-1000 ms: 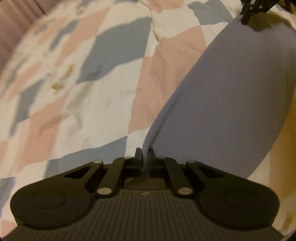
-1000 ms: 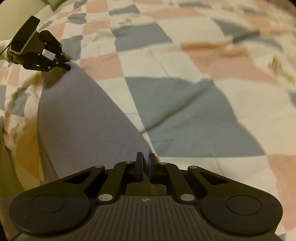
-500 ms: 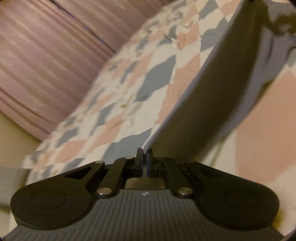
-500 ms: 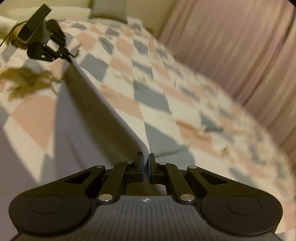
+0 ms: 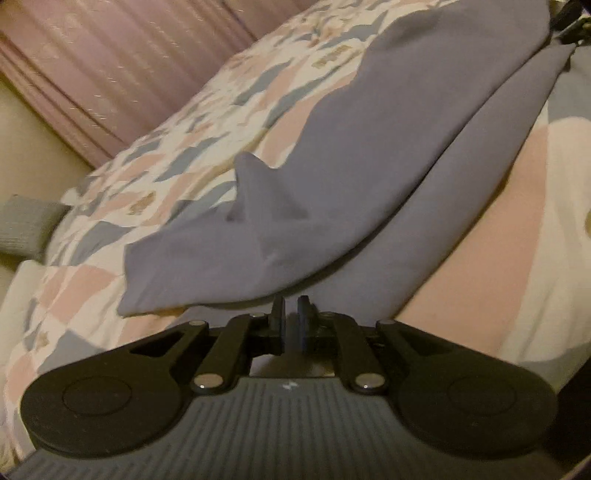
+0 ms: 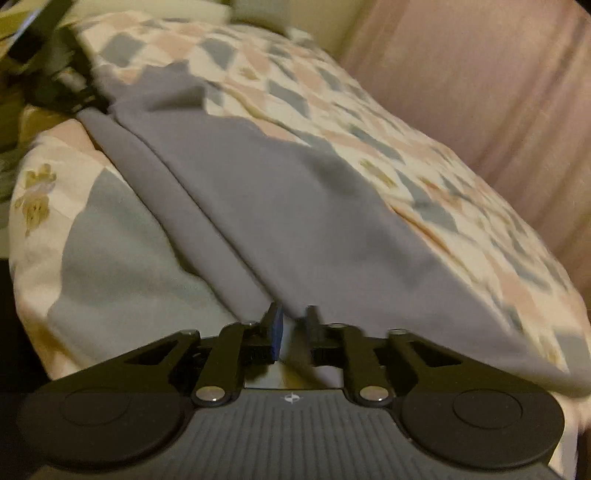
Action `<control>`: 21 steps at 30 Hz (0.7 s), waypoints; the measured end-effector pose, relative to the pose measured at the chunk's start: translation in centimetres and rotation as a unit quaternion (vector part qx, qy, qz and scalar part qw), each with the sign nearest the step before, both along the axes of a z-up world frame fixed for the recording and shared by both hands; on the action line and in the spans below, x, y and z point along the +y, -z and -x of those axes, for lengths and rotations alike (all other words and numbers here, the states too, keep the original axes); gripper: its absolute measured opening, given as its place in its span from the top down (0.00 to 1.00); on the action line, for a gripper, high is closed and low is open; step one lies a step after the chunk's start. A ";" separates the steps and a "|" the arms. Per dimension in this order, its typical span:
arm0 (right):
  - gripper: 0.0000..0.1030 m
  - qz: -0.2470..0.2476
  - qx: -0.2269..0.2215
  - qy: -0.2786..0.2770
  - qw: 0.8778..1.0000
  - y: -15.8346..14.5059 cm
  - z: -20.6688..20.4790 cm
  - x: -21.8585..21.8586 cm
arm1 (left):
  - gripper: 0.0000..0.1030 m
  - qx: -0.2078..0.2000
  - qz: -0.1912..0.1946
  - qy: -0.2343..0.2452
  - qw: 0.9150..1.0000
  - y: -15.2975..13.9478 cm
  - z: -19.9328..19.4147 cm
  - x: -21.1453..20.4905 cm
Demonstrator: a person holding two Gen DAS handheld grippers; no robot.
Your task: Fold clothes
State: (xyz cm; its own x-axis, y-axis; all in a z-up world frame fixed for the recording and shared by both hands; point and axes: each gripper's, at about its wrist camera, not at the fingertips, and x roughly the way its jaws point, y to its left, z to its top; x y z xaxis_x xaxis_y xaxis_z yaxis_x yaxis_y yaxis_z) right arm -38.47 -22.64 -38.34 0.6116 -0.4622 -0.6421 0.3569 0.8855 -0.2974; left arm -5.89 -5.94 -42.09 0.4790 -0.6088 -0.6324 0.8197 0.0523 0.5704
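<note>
A grey-purple garment (image 5: 369, 177) lies doubled over on the checked quilt (image 5: 184, 166), its upper layer rumpled with one corner sticking up. My left gripper (image 5: 290, 314) sits low at the near fold edge, its jaws only a narrow slit apart with cloth at the tips. In the right wrist view the same garment (image 6: 295, 206) runs away from me as two overlapping layers. My right gripper (image 6: 293, 321) stands at its near end with a wider gap between the fingers, and the cloth edge rests at their tips. The left gripper (image 6: 48, 74) shows blurred at the garment's far end.
The quilt (image 6: 369, 129) covers a bed that drops off at the near side. Pink curtains (image 5: 129, 55) hang behind it. A grey cushion (image 5: 26, 229) and a white pillow (image 5: 14, 317) lie at the head end. The right gripper (image 5: 570, 18) shows dark at the top right.
Both grippers swung the held edge up and over, then down onto the bed, so the garment now lies doubled. The right gripper's fingers have parted.
</note>
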 end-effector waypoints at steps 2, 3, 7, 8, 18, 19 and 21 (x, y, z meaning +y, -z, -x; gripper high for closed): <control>0.52 -0.047 -0.059 0.046 0.996 -1.9 2.0 -1.0 | 0.86 0.001 0.024 0.002 1.000 -1.7 1.0 0.0; 0.46 -0.071 -0.091 0.074 0.991 -2.9 3.0 -1.9 | 0.82 -0.014 0.026 0.024 0.999 -2.3 1.9 -0.3; 0.46 -0.239 -0.239 0.232 0.912 -4.9 9.1 -9.7 | 0.71 -0.083 0.004 0.117 0.990 -2.4 4.9 -2.3; 0.46 -0.264 -0.259 0.257 0.893 -4.5 10.3 -10.8 | 0.71 -0.099 -0.015 0.135 0.986 -1.8 5.1 -2.8; 0.49 -0.426 -0.392 0.447 0.682 0.7 20.5 -19.6 | 0.74 -0.129 -0.094 0.235 0.959 0.4 3.8 -3.0; 0.49 -0.429 -0.394 0.455 0.673 1.1 21.0 -19.9 | 0.74 -0.126 -0.094 0.239 0.958 0.5 3.7 -2.9; 0.49 -0.430 -0.395 0.463 0.667 1.7 21.3 -20.3 | 0.74 -0.118 -0.094 0.245 0.958 0.7 3.3 -2.5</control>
